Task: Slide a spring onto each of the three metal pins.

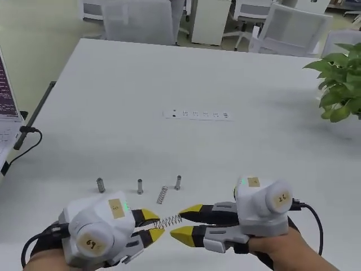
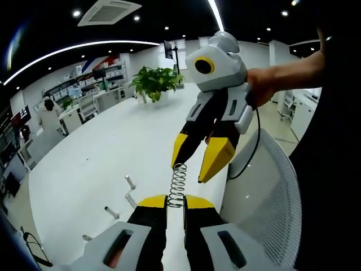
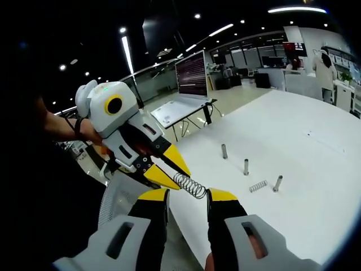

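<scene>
White table (image 1: 169,84): pins (image 1: 140,186) stand at 12 o'clock from the grippers, loose spring (image 1: 162,195) lying between middle and right ones. Clamped in left gripper (image 1: 159,224): second spring (image 1: 168,221); right gripper (image 1: 177,223) jaws apart at its free end.

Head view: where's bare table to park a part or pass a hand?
Free: the table between power strip and pins, beyond the strip, and right toward the plant. Crowded: pin row with the loose spring, and the near edge where left tool and right tool meet at the held spring. Cable at left edge.
</scene>
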Motion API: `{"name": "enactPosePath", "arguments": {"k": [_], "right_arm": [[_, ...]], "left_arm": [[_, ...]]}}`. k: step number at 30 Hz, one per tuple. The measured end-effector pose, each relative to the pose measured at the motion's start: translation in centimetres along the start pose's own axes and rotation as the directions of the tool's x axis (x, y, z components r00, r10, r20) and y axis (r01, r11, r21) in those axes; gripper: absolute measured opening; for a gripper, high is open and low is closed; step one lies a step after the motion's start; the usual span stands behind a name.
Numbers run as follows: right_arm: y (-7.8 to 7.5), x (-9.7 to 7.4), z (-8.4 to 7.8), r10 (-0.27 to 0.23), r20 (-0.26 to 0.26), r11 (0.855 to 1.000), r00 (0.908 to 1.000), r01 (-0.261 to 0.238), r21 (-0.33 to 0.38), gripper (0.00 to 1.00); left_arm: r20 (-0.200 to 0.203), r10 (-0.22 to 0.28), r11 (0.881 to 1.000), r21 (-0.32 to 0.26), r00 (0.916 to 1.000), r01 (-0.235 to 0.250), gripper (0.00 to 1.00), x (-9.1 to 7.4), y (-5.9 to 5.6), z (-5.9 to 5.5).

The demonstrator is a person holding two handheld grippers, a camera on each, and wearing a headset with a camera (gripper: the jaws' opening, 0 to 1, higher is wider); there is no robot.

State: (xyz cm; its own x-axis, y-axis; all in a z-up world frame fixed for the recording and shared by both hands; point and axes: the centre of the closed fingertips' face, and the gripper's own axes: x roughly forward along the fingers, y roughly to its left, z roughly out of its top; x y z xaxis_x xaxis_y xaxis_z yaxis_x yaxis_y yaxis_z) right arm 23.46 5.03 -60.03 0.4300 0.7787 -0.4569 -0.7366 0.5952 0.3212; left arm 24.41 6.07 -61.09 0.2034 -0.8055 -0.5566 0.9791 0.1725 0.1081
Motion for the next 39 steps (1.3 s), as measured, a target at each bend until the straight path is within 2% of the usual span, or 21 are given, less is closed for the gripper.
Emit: {"name": "enactPosePath", "arguments": {"k": [6,18,22,25,28,35,39], "right_arm": [[0.0,-0.6,0.4,-0.004,-0.003,1.0,1.0,0.004,-0.022,0.23],[-1.3,-1.1,-0.6,0.019,-0.072,0.998,0.9972,-0.024,-0.063,0.2],[-1.2,-0.9,-0.7,0.046,-0.076,0.997,0.9961,-0.051,-0.056,0.2],[-1.0,-0.6,-1.0,0.056,-0.097,0.995,0.9937,-0.063,-0.072,0.19],[-0.4,-0.5,-0.8,0.083,-0.09,0.993,0.9925,-0.09,-0.076,0.17],[0.0,-0.4,-0.5,0.105,-0.085,0.99,0.9909,-0.112,-0.082,0.13],[0.0,-0.2,-1.0,0.101,-0.113,0.989,0.9885,-0.112,-0.097,0.12]], "left_arm": [[-0.006,-0.006,1.0,0.028,1.0,0.006,0.03,0.5,-0.1,0.1],[0.011,-0.037,0.996,0.082,0.9993,0.036,0.03,0.9,-0.7,0.9],[0.021,-0.048,0.995,0.086,0.9986,0.046,0.03,0.9,-1.0,1.2],[0.022,-0.051,0.994,0.094,0.9985,0.049,0.03,0.9,-1.1,1.2],[0.023,-0.052,0.994,0.097,0.9984,0.049,0.03,0.9,-1.0,1.3],[0.008,-0.058,0.992,0.115,0.9983,0.057,0.03,1.2,-1.2,1.0],[0.005,-0.065,0.99,0.122,0.9978,0.064,0.03,1.4,-1.4,1.0]]}}
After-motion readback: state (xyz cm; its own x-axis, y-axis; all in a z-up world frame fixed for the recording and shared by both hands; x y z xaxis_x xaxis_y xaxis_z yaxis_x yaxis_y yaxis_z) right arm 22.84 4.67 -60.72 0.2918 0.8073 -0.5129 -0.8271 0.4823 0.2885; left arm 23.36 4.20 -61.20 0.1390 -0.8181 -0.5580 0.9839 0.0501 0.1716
